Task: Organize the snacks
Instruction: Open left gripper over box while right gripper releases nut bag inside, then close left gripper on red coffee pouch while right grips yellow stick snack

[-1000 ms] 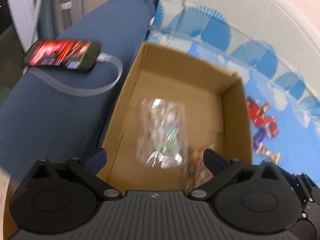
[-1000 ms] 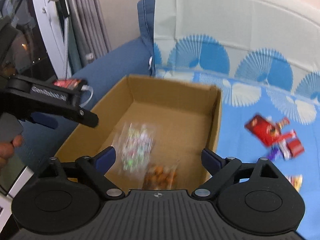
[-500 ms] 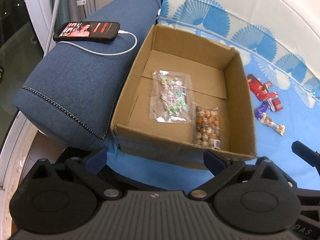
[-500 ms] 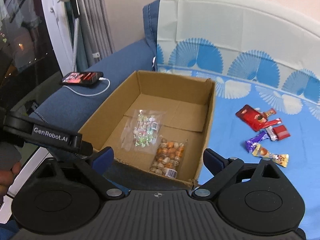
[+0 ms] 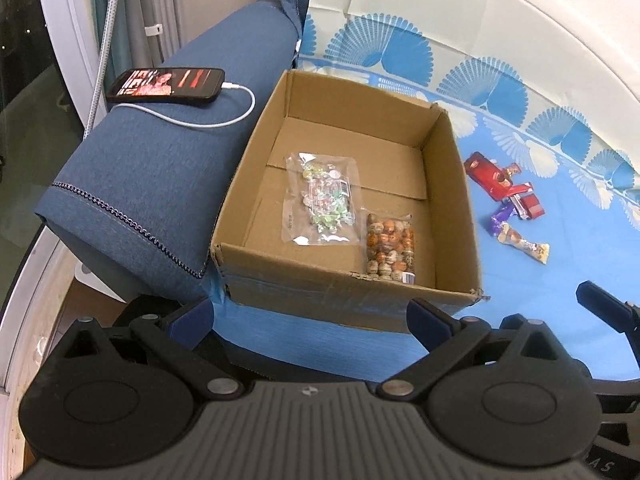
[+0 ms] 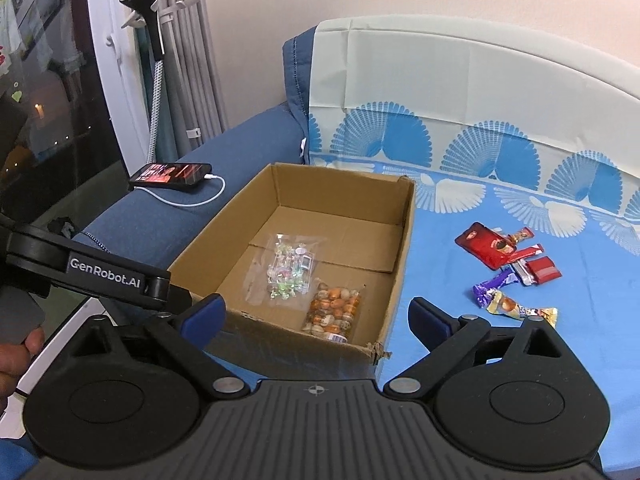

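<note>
The sofa has a blue patterned cover, and the cardboard box sits on the seat, pushed up against the armrest, where a phone is charging. Two clear bags are already lying flat in the box: a candy bag and a bag of round orange snacks, side by side. The leftover snacks are in a loose pile on the seat right of the box, well apart from it. They look light, crinkly and probably slippery, so pinching a wrapper's flat sealed end seems safest. There's lots of open seat around them, though the box wall needs clearing on the way in. The left gripper and right gripper both hang spread wide and empty near the box's front edge.
</note>
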`<state>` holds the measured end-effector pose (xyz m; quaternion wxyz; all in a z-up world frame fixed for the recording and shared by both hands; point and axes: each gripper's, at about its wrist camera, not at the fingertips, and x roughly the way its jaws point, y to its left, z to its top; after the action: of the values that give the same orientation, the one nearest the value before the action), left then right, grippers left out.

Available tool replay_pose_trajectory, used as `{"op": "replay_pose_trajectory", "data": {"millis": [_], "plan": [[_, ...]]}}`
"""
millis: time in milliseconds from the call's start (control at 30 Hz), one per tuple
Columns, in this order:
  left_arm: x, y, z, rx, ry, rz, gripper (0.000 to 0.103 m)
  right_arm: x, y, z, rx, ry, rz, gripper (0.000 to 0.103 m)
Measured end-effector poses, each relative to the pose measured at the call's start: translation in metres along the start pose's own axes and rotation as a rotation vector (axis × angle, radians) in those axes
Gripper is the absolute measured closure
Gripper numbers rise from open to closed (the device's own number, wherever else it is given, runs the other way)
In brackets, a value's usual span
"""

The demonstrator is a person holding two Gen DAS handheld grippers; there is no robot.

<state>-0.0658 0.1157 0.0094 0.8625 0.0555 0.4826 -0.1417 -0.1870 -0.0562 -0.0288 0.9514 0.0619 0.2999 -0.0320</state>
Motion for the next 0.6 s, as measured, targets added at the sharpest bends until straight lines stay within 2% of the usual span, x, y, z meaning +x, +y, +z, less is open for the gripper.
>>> {"op": "replay_pose_trajectory", "data": {"millis": [333,467,600], "plan": [[0.001,-0.020,0.012,0.038,-0.005,0.006,0.000,-0.003,-0.024,-0.005,0.083,-0.019,-0.020,0.004],[0.005,-0.036,0.023,0.051,-0.002,0.004,0.000,0.000,-0.049,-0.009,0.139,-0.022,-0.051,0.004],[0.013,-0.058,0.041,0.070,0.007,0.000,0.000,0.004,-0.085,-0.015,0.205,-0.024,-0.118,0.004]]}}
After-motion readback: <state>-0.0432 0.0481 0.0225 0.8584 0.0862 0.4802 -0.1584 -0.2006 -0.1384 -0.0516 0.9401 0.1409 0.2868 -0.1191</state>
